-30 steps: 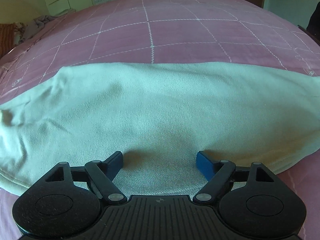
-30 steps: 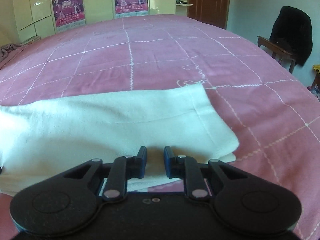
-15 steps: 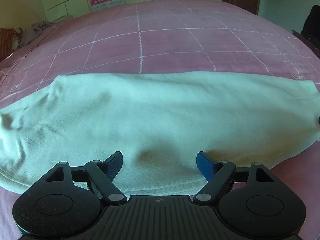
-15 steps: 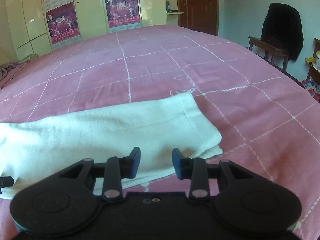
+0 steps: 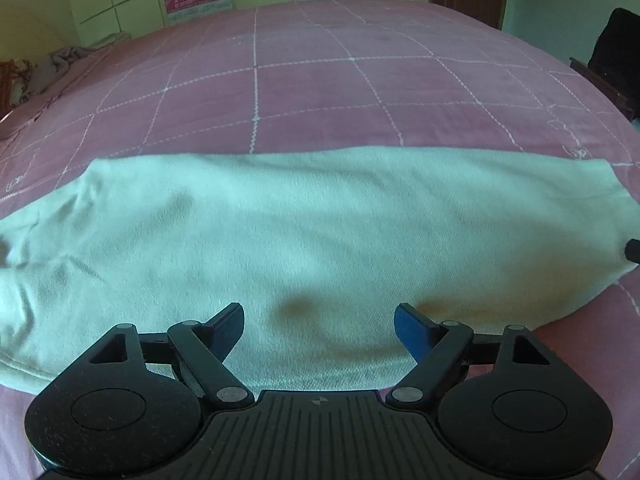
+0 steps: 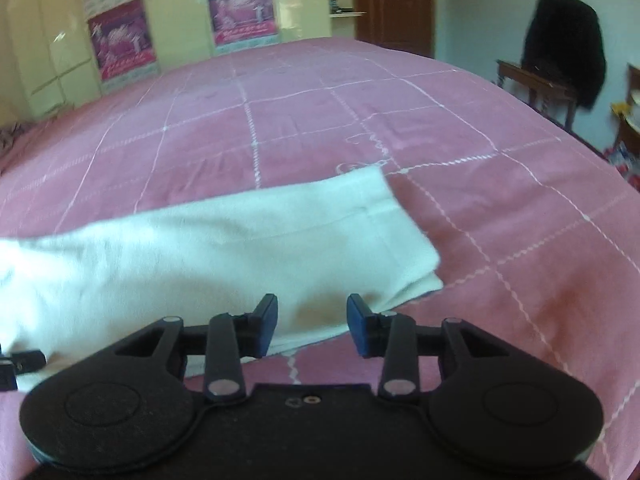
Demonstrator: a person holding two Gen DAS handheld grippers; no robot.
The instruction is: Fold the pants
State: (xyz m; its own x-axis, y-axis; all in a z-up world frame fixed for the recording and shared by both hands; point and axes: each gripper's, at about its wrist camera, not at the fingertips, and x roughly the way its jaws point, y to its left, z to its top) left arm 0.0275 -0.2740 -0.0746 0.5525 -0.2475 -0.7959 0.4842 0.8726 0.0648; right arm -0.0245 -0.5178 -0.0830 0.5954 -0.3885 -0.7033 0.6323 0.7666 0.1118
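Observation:
Pale white pants (image 5: 304, 240) lie folded lengthwise in a long band across the pink checked bed (image 5: 320, 92). My left gripper (image 5: 319, 322) is open and empty, just above the near edge of the pants' middle. In the right wrist view the pants (image 6: 208, 256) end in a hem at the right. My right gripper (image 6: 312, 320) is open and empty over the near edge close to that hem. A tip of the right gripper shows at the left wrist view's right edge (image 5: 633, 250).
The bed (image 6: 400, 128) stretches far back. Cream wardrobes with pink posters (image 6: 240, 12) stand behind it. A brown door (image 6: 394, 4) is at the back right. A chair with a black jacket (image 6: 564, 52) stands to the right. Crumpled cloth (image 5: 68, 60) lies far left.
My right gripper has opened from nearly shut and let go of the pants' near edge. Both grippers have lifted and drawn back a little; the pants lie still.

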